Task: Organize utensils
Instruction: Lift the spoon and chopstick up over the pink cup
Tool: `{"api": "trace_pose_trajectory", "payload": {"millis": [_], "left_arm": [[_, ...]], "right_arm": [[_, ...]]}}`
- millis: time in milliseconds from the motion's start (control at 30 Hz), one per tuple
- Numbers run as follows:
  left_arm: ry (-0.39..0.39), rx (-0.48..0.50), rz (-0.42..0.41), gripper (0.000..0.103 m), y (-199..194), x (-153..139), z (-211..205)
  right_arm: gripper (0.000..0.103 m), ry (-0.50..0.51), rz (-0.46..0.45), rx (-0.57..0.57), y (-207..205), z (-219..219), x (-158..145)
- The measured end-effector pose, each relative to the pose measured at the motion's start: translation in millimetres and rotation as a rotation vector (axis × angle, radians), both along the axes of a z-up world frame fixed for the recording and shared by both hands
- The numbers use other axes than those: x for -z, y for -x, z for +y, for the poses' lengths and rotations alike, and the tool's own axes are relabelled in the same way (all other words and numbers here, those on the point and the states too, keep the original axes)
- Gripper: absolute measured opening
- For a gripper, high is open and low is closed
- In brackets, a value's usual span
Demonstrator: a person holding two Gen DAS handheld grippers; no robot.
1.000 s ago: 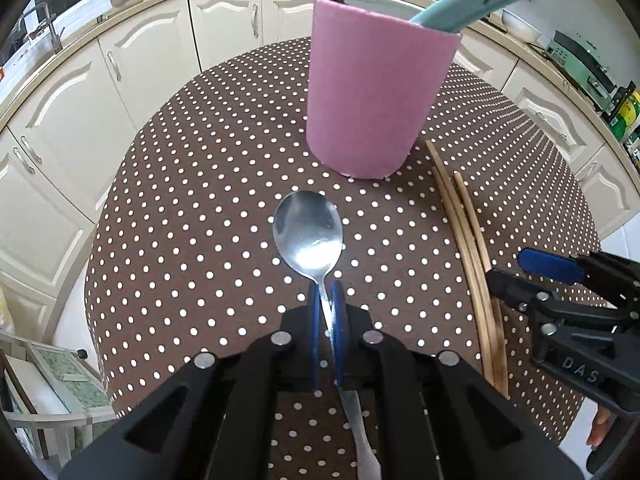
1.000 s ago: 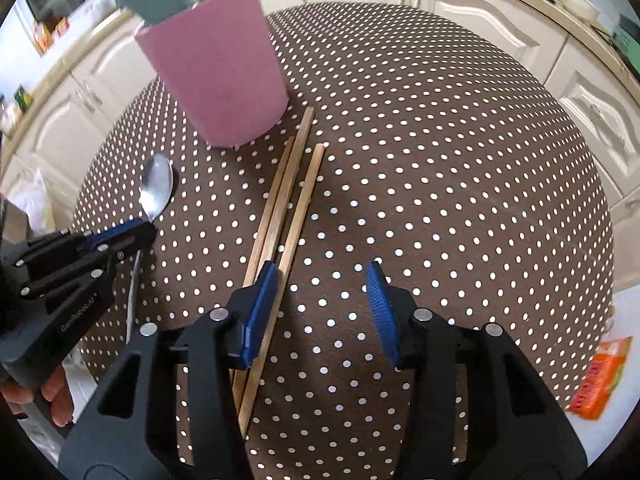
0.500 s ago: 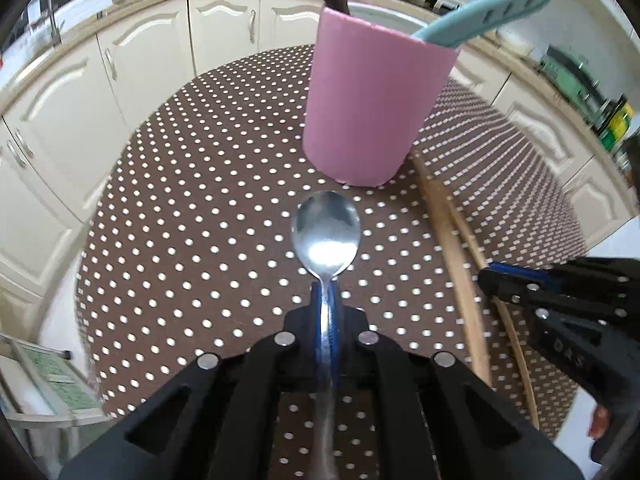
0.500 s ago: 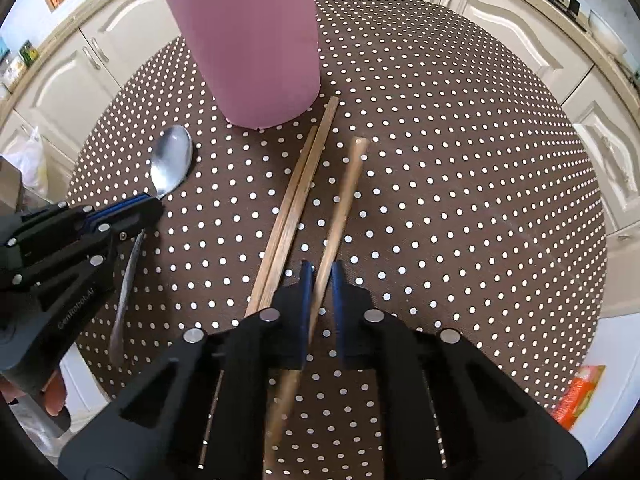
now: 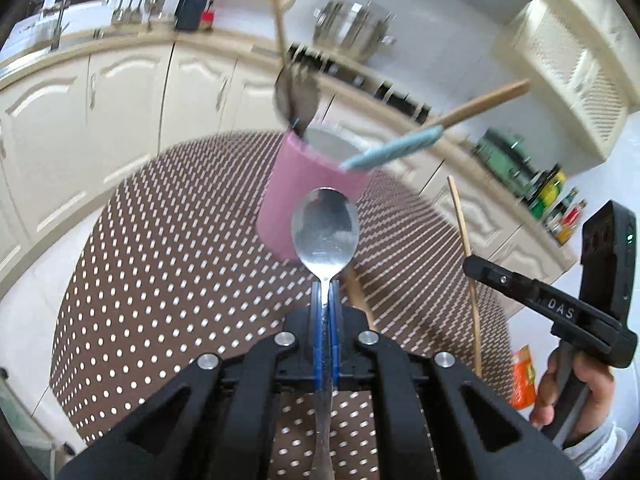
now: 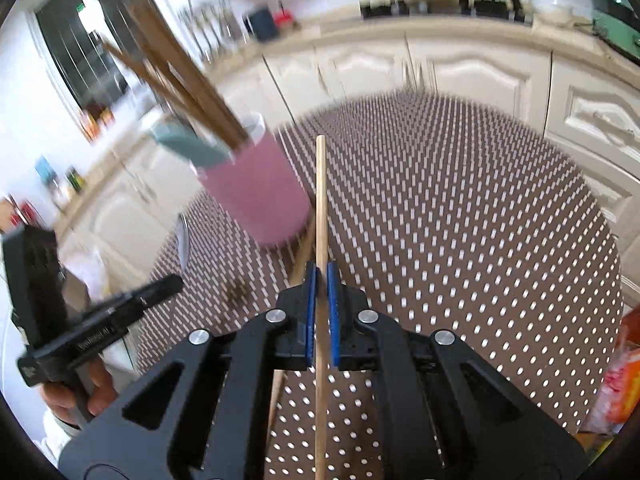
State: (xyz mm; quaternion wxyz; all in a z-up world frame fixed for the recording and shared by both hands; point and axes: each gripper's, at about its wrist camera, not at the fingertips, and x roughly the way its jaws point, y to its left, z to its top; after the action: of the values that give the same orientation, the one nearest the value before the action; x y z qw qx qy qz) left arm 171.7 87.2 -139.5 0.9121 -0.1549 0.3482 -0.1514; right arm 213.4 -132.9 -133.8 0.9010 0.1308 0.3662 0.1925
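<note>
Kitchen desk (image 5: 168, 248) with dotted cloth, pink cup (image 5: 304, 184) on it.
Left view: left tool (image 5: 327, 292) pinches a spoon (image 5: 325, 232), raised before the cup. Right view: right tool (image 6: 321, 280) pinches a chopstick (image 6: 321, 200), lifted beside the cup; another chopstick (image 6: 301, 256) lies on the desk.

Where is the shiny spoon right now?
The spoon is clamped by its handle in the left gripper, at the centre of the left wrist view, its bowl in front of the pink cup.

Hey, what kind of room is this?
Most likely a home kitchen: cream cabinets under a counter, a steel pot on the stove, and utensils in a pink cup on a dotted table.
</note>
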Motion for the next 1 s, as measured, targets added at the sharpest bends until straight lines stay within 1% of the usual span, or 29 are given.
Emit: {"api": "trace_pose_trajectory", "payload": {"millis": [133, 167, 267, 333, 400, 567, 733, 900, 1000], "left_arm": [[0.044, 0.008, -0.104, 0.003, 16, -14, -3], [0.048, 0.010, -0.125, 0.003, 17, -17, -5], [0.060, 0.005, -0.208, 0.003, 24, -27, -10], [0.062, -0.006, -0.254, 0.003, 27, -36, -11], [0.067, -0.018, -0.322, 0.003, 27, -47, -11], [0.082, -0.058, -0.456, 0.003, 17, -75, -6], [0.074, -0.128, -0.576, 0.003, -1, -97, -9], [0.051, -0.149, -0.641, 0.003, -26, -107, -19], [0.029, -0.164, -0.655, 0.003, -42, -107, -26]], "right_arm": [[0.006, -0.072, -0.107, 0.033, 6, -9, -16], [0.006, -0.082, -0.126, 0.034, 11, -26, -16], [0.006, -0.112, -0.189, 0.050, 14, -33, -25], [0.006, -0.137, -0.234, 0.062, 21, -43, -39], [0.006, -0.152, -0.274, 0.067, 26, -50, -47], [0.006, -0.184, -0.380, 0.073, 10, -49, -71], [0.006, -0.193, -0.468, 0.079, -10, -42, -82], [0.006, -0.240, -0.512, 0.083, -41, -38, -89], [0.006, -0.265, -0.527, 0.059, -59, -32, -91]]}}
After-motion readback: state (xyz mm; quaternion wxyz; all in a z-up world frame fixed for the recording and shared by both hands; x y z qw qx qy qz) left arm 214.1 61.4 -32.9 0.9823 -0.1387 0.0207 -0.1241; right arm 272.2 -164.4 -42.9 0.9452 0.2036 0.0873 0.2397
